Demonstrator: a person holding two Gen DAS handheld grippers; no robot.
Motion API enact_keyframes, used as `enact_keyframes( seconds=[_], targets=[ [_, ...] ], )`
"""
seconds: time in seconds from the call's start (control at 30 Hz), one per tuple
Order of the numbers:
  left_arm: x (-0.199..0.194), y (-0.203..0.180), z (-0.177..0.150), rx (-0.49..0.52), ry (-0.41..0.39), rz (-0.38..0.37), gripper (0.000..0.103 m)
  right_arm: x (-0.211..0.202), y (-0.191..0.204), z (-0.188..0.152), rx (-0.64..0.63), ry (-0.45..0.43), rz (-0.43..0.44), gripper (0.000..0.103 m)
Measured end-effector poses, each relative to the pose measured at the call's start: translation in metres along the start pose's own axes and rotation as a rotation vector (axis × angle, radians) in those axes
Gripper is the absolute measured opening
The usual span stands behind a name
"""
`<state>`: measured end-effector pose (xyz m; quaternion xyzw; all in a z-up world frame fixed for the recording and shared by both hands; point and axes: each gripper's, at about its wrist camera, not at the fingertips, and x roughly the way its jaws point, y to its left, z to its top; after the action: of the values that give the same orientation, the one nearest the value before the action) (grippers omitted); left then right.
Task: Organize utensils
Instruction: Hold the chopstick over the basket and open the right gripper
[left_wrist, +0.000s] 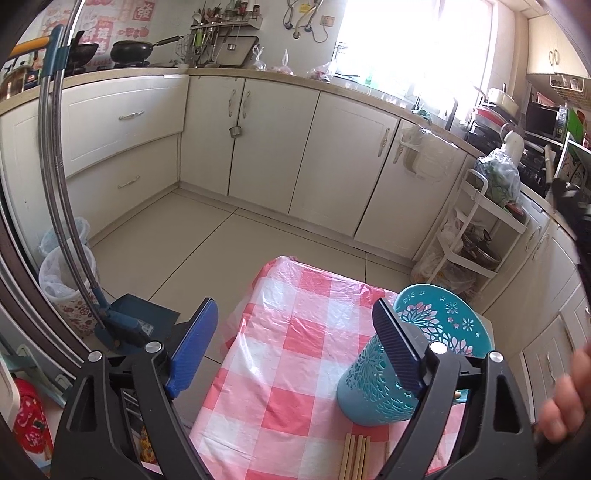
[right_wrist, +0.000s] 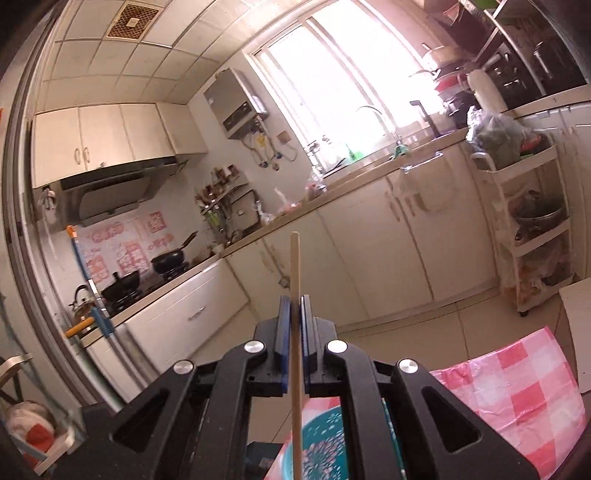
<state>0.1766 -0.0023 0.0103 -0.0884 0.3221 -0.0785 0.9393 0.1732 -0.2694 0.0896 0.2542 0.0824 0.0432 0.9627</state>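
Observation:
A teal cut-out utensil holder (left_wrist: 402, 354) stands on the pink checked tablecloth (left_wrist: 288, 350). My left gripper (left_wrist: 295, 332) is open, its right finger (left_wrist: 397, 347) against the holder's left side. Several wooden chopsticks (left_wrist: 354, 458) lie on the cloth below the holder. My right gripper (right_wrist: 294, 325) is shut on one wooden chopstick (right_wrist: 294, 266), held upright above the holder (right_wrist: 325, 443), whose rim shows under the jaws. The chopstick's lower end runs out of view.
White kitchen cabinets (left_wrist: 258, 140) line the far walls. A dustpan and broom (left_wrist: 129, 325) and a lined bin (left_wrist: 66, 280) stand left of the table. A white shelf trolley (left_wrist: 476, 236) stands to the right. A hand (left_wrist: 565, 402) is at the right edge.

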Motion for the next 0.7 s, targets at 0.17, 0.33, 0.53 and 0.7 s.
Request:
enact_keyframes(
  seconds=[0.17, 0.33, 0.53, 0.7],
  targets=[
    [-0.002, -0.005, 0.000, 0.020, -0.003, -0.011, 0.083, 0.033, -0.017, -0.022, 0.000, 0.056, -0.107, 0.007],
    [-0.002, -0.005, 0.001, 0.012, 0.000, -0.013, 0.083, 0.028, -0.014, -0.038, -0.048, 0.121, -0.106, 0.007],
    [-0.001, -0.004, 0.000, 0.015, 0.006, 0.001, 0.083, 0.000, -0.021, -0.034, -0.063, 0.143, -0.107, 0.007],
    [0.001, -0.007, -0.003, 0.027, 0.015, 0.007, 0.084, -0.046, -0.024, -0.039, -0.097, 0.152, -0.117, 0.017]
  ],
)
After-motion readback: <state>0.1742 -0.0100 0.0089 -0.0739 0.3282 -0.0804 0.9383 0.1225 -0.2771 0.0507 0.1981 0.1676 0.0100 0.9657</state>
